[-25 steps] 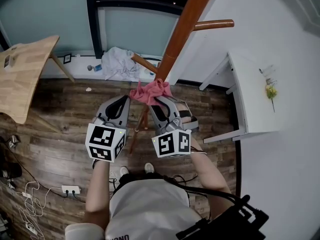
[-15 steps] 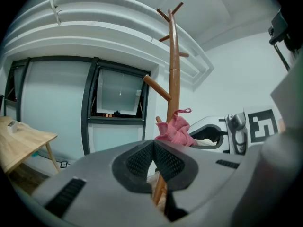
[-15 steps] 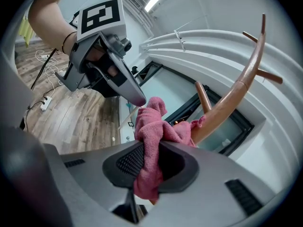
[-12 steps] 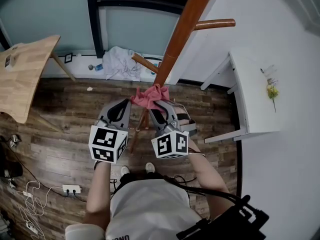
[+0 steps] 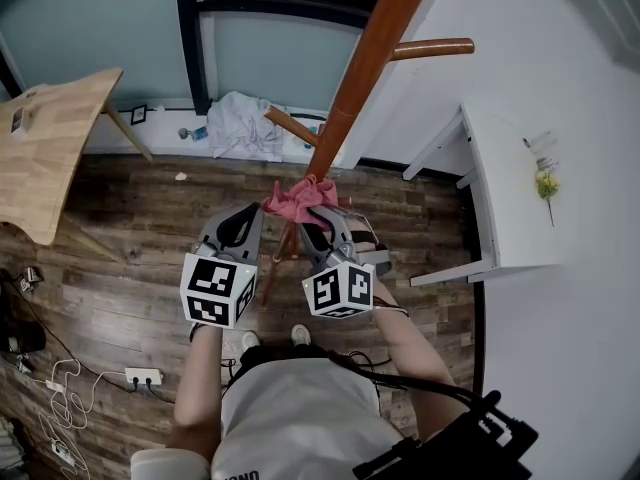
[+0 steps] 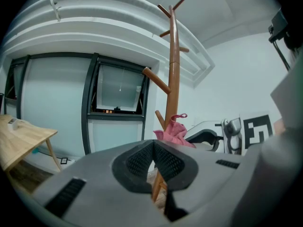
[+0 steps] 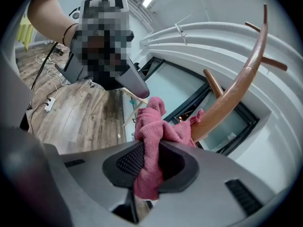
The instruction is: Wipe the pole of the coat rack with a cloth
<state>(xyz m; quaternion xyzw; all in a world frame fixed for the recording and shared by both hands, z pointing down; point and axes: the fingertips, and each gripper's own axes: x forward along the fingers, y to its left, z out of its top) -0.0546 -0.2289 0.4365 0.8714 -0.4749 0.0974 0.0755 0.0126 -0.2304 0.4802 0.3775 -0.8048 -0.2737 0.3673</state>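
Right gripper [image 7: 150, 150]: jaws closed on a fold of the pink cloth [image 7: 151, 126], which fills the gap between the pads and hangs out below them. The cloth's far end bunches against the brown pole [image 7: 232, 96] of the coat rack, touching it (whether it goes right round the pole cannot be told).

Left gripper [image 6: 154, 148]: jaws together, pads meeting, nothing between them. It sits just beside the pole, apart from the cloth.

In the head view, both grippers point at the pole's lower part, one either side, with the cloth at the right gripper's tips. A short peg [image 5: 290, 125] sticks out just above the cloth, and a longer peg [image 5: 430, 48] higher up.

Surroundings: a white table [image 5: 510, 188] to the right, a wooden table [image 5: 45, 148] to the left, and crumpled white fabric [image 5: 240, 128] on the plank floor [image 5: 130, 218] by the wall.
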